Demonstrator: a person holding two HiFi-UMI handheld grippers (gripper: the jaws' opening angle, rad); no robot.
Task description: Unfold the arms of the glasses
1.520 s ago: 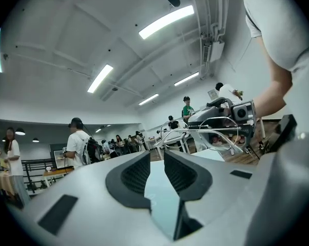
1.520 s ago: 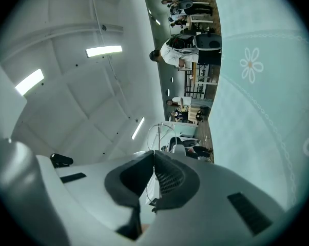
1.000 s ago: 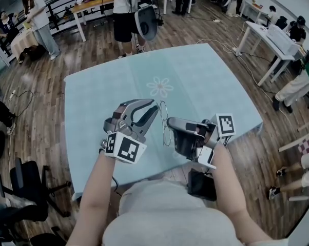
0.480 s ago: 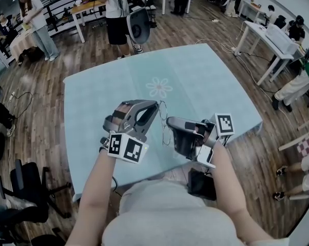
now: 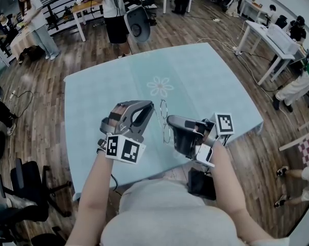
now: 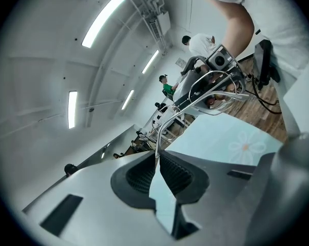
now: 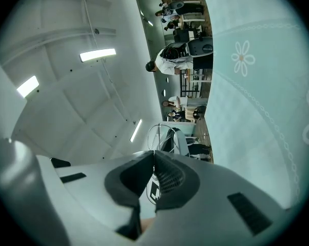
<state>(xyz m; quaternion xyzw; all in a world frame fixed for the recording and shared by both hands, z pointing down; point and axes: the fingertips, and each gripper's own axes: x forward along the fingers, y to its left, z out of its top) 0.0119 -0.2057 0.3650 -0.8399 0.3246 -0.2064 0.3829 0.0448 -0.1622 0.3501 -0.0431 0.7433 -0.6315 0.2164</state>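
Observation:
Thin wire-framed glasses (image 5: 163,118) hang in the air between my two grippers, above the near part of the pale blue table (image 5: 206,70). My left gripper (image 5: 153,106) has just been closing and is shut on one thin wire arm (image 6: 167,124), which runs out from between its pads (image 6: 170,176). My right gripper (image 5: 169,121) is shut on the frame's other side. In the right gripper view the wire sits pinched at my right gripper's (image 7: 154,155) tips, with a lens loop (image 7: 159,132) just beyond. Neither gripper touches the table.
A flower print (image 5: 160,86) marks the tablecloth's middle. Beyond the far edge a person stands by a grey chair back (image 5: 137,22). More people and white tables (image 5: 270,40) stand at the right. A black office chair (image 5: 21,186) is at the near left.
The left gripper's jaws have drawn together on the glasses' arm and the hand has rolled slightly. Both hands stay in nearly the same place. The person behind the table has stepped left.

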